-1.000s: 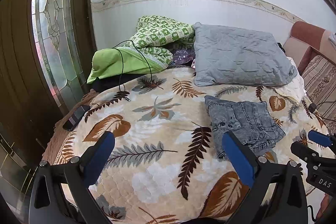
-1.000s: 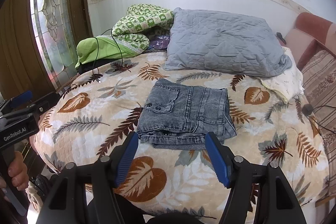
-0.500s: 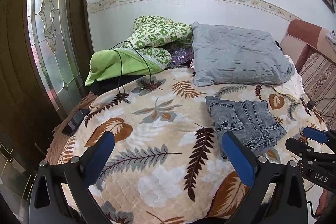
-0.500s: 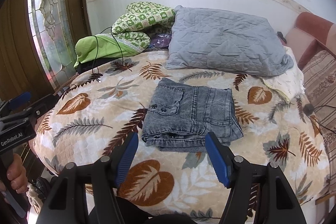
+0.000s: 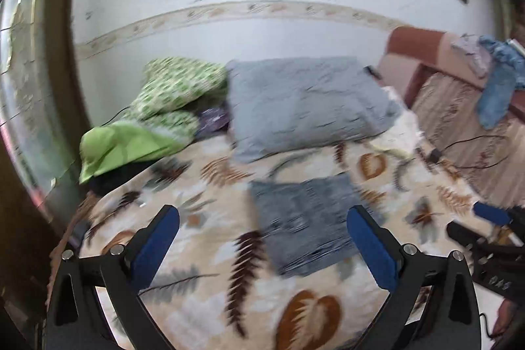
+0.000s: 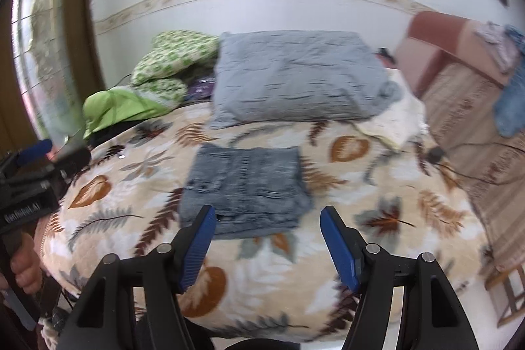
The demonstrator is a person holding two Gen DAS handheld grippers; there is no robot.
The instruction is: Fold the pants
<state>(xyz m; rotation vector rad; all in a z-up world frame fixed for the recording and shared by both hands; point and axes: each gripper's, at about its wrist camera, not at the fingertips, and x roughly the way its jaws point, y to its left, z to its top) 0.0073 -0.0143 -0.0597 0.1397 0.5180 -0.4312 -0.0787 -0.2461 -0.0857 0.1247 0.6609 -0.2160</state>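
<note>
In the right wrist view, my left hand-held gripper (image 6: 34, 150) carries white letters on its black body; they are blurred, but I read them as "GenRobot.AI". In the left wrist view, my right hand-held gripper (image 5: 492, 214) also has small white marks on its black body, near the lower right edge, but they are too blurred to read. I see no other text.

Both wrist views face the bed (image 5: 203, 277), sharing the pants (image 6: 246, 186).
</note>
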